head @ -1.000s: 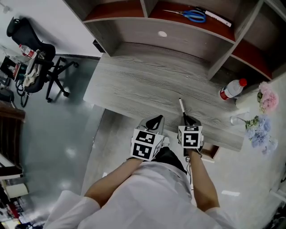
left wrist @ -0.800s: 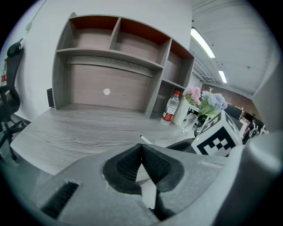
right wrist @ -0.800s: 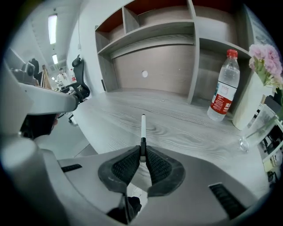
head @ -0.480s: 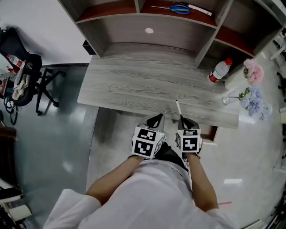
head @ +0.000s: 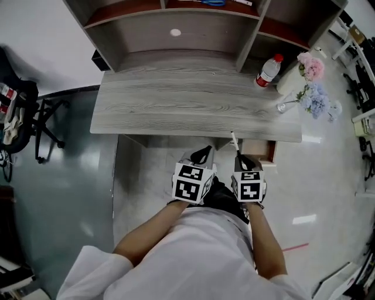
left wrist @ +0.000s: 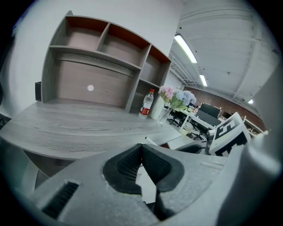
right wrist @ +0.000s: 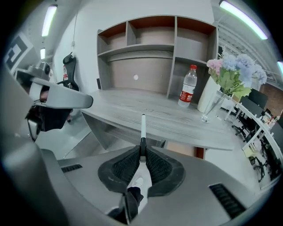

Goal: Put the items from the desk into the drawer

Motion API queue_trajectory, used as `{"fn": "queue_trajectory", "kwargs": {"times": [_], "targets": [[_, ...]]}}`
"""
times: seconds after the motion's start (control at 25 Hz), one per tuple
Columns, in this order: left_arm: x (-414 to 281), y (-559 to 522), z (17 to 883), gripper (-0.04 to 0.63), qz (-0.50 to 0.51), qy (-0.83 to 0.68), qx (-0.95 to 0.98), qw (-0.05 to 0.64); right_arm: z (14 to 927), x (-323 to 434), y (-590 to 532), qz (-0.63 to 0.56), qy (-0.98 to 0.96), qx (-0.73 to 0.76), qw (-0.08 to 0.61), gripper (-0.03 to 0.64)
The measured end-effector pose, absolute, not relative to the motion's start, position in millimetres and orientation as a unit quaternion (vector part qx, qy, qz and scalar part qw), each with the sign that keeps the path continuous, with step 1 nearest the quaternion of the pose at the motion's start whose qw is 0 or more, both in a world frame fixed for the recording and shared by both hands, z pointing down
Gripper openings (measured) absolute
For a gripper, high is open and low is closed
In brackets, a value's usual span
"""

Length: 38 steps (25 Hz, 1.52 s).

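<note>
My right gripper (head: 239, 157) is shut on a white pen (head: 234, 140), which points forward; its tip reaches the front edge of the grey wooden desk (head: 176, 108). In the right gripper view the pen (right wrist: 143, 127) stands straight out from between the closed pads of the gripper (right wrist: 142, 152). Just left of it, my left gripper (head: 203, 154) hangs in front of the desk, shut with nothing in it (left wrist: 141, 148). A drawer (head: 258, 150) sticks out a little below the desk's right end, in front of the right gripper.
At the desk's back right stand a water bottle (head: 267, 70), a white vase and a glass with flowers (head: 312, 88). A hutch of shelves (head: 170, 26) rises behind, with blue scissors (head: 212, 2) on it. An office chair (head: 20, 123) stands on the floor to the left.
The person has drawn back from the desk. The pen, which lay over the desktop, now only reaches its front edge; both grippers stay shut. The drawer shows more fully.
</note>
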State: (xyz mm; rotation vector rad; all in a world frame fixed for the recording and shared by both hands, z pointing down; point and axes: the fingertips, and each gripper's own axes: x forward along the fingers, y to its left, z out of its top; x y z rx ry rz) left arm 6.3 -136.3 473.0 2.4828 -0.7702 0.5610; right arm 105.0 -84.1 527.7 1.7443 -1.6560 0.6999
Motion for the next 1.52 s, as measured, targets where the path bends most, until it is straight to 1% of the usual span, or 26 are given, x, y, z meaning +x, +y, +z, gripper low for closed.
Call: {"fn": "queue_trajectory", "kwargs": {"times": [0.52, 0.88, 1.08, 1.28, 1.52], "targets": [[57.1, -87.6, 483.5, 0.003, 0.226, -0.233, 0.918, 0.228, 540.1, 147.3, -14.5, 0.283, -0.599, 0.69, 0.291, 0.037], [106.4, -70.0, 502.7, 0.003, 0.253, -0.224, 0.913, 0.23, 561.5, 184.6, -6.8, 0.295, -0.612, 0.671, 0.297, 0.037], [126.0, -67.4, 517.6, 0.003, 0.239, -0.237, 0.906, 0.257, 585.1, 197.2, -9.8, 0.304, -0.632, 0.64, 0.312, 0.037], [144.3, -73.6, 536.9, 0.003, 0.246, -0.259, 0.893, 0.275, 609.1, 215.9, -18.6, 0.296, -0.653, 0.611, 0.336, 0.037], [140.2, -87.0, 548.6, 0.003, 0.249, -0.313, 0.866, 0.301, 632.9, 230.0, -34.8, 0.284, -0.676, 0.58, 0.356, 0.037]]}}
